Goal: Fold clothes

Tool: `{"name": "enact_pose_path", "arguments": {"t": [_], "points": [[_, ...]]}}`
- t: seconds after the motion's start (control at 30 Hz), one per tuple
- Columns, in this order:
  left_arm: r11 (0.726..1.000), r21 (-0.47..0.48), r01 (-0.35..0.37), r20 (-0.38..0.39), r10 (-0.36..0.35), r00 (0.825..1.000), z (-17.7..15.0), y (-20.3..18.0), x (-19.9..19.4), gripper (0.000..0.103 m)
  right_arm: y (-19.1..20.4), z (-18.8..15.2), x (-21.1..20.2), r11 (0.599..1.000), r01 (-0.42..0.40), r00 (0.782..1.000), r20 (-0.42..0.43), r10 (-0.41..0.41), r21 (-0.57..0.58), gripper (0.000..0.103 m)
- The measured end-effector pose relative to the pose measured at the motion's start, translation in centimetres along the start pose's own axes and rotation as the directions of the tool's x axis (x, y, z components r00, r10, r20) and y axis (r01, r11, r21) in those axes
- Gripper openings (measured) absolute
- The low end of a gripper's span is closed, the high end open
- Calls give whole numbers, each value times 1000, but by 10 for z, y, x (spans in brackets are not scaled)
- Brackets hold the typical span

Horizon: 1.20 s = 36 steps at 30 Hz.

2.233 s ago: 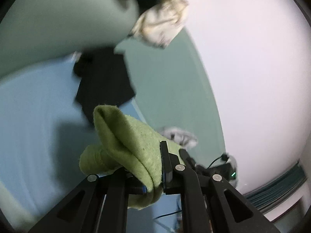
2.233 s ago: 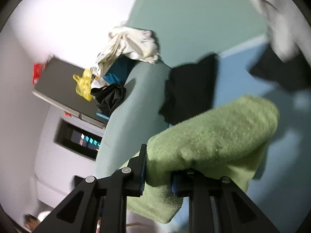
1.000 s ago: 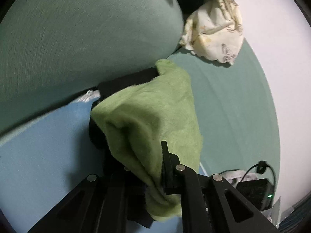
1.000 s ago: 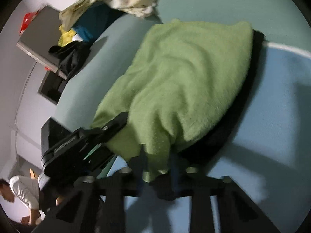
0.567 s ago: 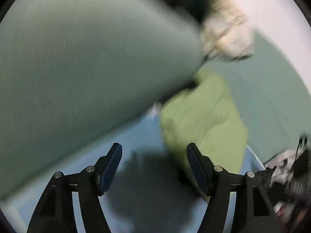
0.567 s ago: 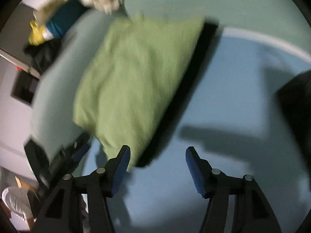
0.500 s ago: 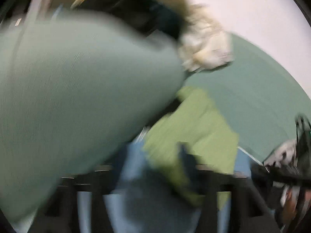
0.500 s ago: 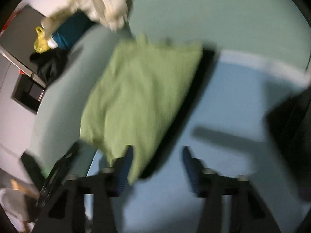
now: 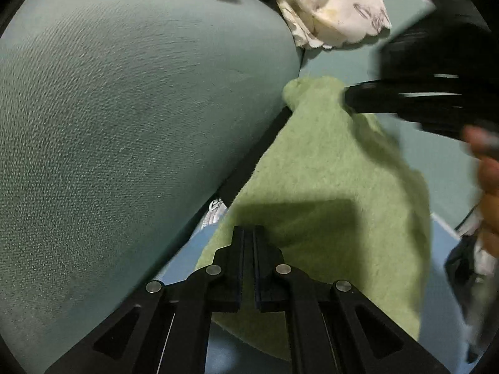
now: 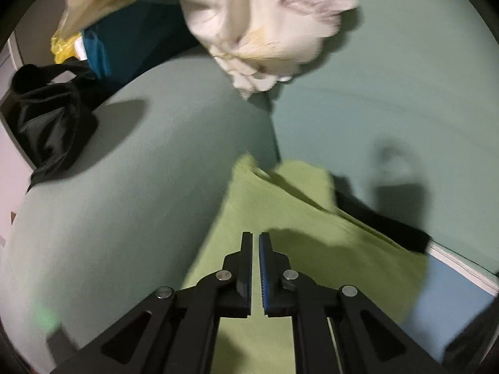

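Observation:
A folded green towel (image 9: 330,193) lies on a folded black garment (image 9: 249,159) in the corner of a teal sofa, on a light blue sheet. My left gripper (image 9: 248,233) is shut and empty, just above the towel's near end. My right gripper (image 10: 255,240) is shut and empty, above the same towel (image 10: 280,218); its body also shows in the left wrist view (image 9: 421,106), blurred, over the towel's far corner. The black garment's edge (image 10: 383,224) sticks out past the towel.
The teal sofa armrest (image 9: 124,124) rises at the left. A cream printed cloth (image 10: 265,25) hangs over the backrest. A dark blue garment (image 10: 131,43), a yellow item (image 10: 64,46) and a black cloth (image 10: 50,115) lie on the armrest. A hand (image 9: 486,187) is at the right.
Both grippers let go of the green towel, leaving it on the black garment. They opened wide, then closed empty and came back over the towel.

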<state>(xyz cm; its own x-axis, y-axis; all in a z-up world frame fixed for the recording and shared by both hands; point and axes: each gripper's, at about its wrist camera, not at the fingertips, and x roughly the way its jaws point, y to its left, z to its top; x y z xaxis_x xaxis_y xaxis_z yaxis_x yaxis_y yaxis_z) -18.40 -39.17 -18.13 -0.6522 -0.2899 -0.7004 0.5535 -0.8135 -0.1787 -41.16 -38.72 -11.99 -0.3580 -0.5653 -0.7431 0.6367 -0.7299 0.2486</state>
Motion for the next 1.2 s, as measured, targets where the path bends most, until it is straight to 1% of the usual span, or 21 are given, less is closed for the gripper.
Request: {"name": "enact_pose_path", "arguments": {"t": [0.1, 0.13, 0.17, 0.23, 0.3, 0.33, 0.43, 0.47, 0.5, 0.57, 0.63, 0.67, 0.77, 0.83, 0.93, 0.97, 1.0, 1.03, 1.07, 1.13, 1.2], "points": [[999, -32, 17, -17, -17, 1000, -4, 10, 4, 5, 0, 8, 35, 993, 104, 995, -17, -103, 53, 5], [999, -36, 5, -23, -6, 1000, -6, 12, 6, 5, -6, 7, 50, 982, 180, 983, -51, -177, 59, 4], [999, -42, -3, -28, 2, 1000, -7, 15, 7, 6, -13, 4, 57, 973, 220, 974, -75, -215, 62, 4], [997, -76, 25, -32, -27, 999, -11, 24, 6, 6, -28, 0, 55, 975, 202, 978, -76, -195, 90, 3], [991, -113, 72, -23, -75, 997, -14, 32, 0, 5, -34, 5, 20, 988, 120, 993, 2, -121, 99, 4], [988, -128, 91, -19, -94, 995, -15, 35, -5, 5, -35, 7, 3, 991, 104, 994, 20, -106, 83, 6], [983, -110, 144, 26, -142, 990, -10, 32, -35, 5, -20, 7, -40, 977, 201, 978, -41, -204, -74, 9], [984, -93, 154, 7, -154, 988, -11, 31, -39, 5, -15, 4, -50, 969, 214, 972, -73, -224, -125, 9], [983, -76, 165, -15, -167, 986, -11, 29, -40, 5, -9, -5, -52, 966, 194, 967, -131, -218, -171, 10], [982, -62, 176, -86, -181, 980, -14, 25, -22, 5, 3, -15, -41, 958, 173, 958, -187, -217, -229, 9], [992, -50, 112, -143, -118, 983, -16, 34, -3, 5, 14, -21, -22, 949, 161, 952, -211, -222, -269, 9], [994, -48, 96, -150, -102, 983, -17, 37, 1, 5, 16, -22, -14, 953, 153, 953, -217, -213, -263, 9], [997, -40, 59, -162, -65, 985, -20, 42, 8, 5, -4, -9, 11, 989, 121, 972, -192, -135, -87, 8], [999, -26, 47, -156, -50, 986, -23, 42, 6, 5, -20, -7, 29, 985, 173, 963, -209, -172, -15, 8], [999, 3, 47, -152, -46, 987, -28, 39, -11, 5, -40, -10, 23, 985, 170, 968, -194, -159, 42, 7], [998, 18, 60, -145, -57, 988, -29, 37, -21, 5, -41, -11, 10, 983, 185, 965, -192, -180, 5, 7], [992, 51, 117, -112, -111, 987, -31, 29, -38, 5, -43, -12, -3, 979, 199, 961, -190, -201, -32, 7], [985, 85, 148, -105, -139, 985, -33, 22, -46, 5, -45, -12, -16, 975, 213, 957, -187, -222, -68, 7], [977, 122, 177, -102, -165, 981, -35, 13, -52, 5, -48, -15, -26, 969, 225, 949, -203, -243, -107, 11], [964, 172, 200, -159, -173, 972, -36, -7, -32, 5, -56, -27, -35, 955, 235, 911, -300, -282, -183, 10], [962, 184, 199, -208, -160, 965, -37, -14, -10, 5, -62, -41, -32, 948, 229, 885, -357, -298, -222, 10]]}}
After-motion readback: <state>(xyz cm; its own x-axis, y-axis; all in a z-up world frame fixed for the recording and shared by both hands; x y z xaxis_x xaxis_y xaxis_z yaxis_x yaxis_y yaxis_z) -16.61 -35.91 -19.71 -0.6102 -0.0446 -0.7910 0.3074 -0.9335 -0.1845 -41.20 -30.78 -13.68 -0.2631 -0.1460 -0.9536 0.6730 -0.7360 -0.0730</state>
